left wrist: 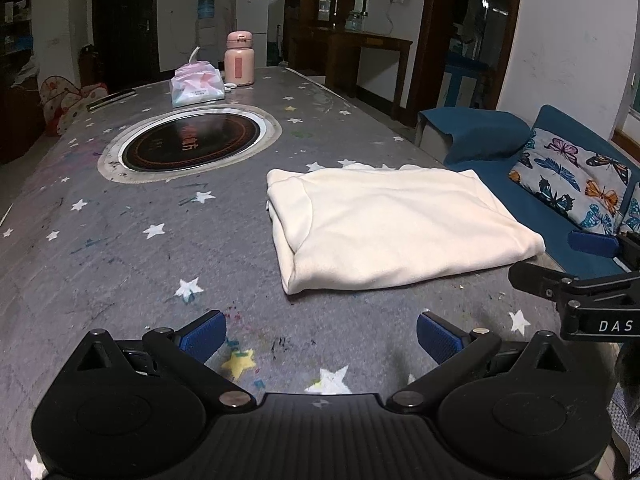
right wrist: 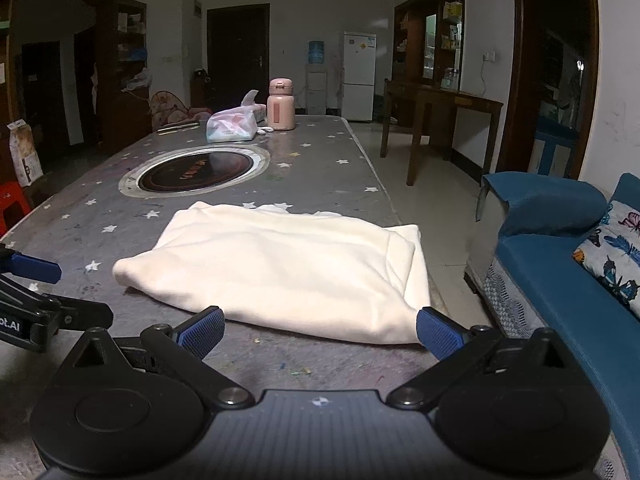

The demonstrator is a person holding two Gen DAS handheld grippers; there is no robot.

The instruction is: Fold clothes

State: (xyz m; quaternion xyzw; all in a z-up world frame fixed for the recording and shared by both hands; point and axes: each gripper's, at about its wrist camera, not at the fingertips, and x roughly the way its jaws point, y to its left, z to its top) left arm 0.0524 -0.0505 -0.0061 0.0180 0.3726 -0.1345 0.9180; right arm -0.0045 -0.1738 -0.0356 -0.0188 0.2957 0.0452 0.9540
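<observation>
A cream garment [left wrist: 392, 224] lies folded into a flat rectangle on the grey star-patterned table [left wrist: 120, 248], near its right edge. It also shows in the right wrist view [right wrist: 288, 268]. My left gripper [left wrist: 320, 336] is open and empty, just short of the garment's near edge. My right gripper [right wrist: 320, 332] is open and empty, its fingertips at the garment's near edge, not closed on it. The right gripper also shows at the right edge of the left wrist view [left wrist: 592, 264]. The left gripper shows at the left edge of the right wrist view [right wrist: 32, 280].
A round black hotplate [left wrist: 192, 142] is set in the table's middle. A tissue pack [left wrist: 197, 85] and a pink flask [left wrist: 239, 58] stand at the far end. A blue sofa [right wrist: 560, 280] with butterfly cushions stands right of the table.
</observation>
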